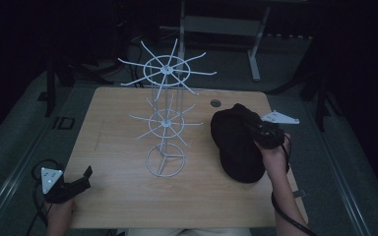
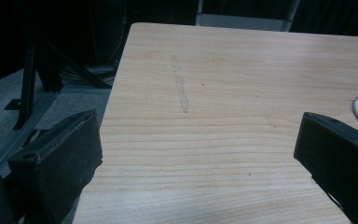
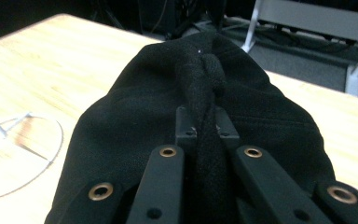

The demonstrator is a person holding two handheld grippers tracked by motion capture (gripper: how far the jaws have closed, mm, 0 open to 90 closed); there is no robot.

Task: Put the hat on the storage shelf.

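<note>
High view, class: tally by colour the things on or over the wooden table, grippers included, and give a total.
Black: 3 – cap, left gripper, right gripper
White: 1 – wire rack
Total: 4

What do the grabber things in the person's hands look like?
Each hand holds a black tool. The left tool has two chunky, blocky black jaws, a grey three-cornered plate with small dots on top, and a black cable looping behind it. The right tool has the same grey plate and a black cable trailing past the forearm. Up close, its flat black jaws carry small brass-coloured rings. No sleeves show on the forearms.
</note>
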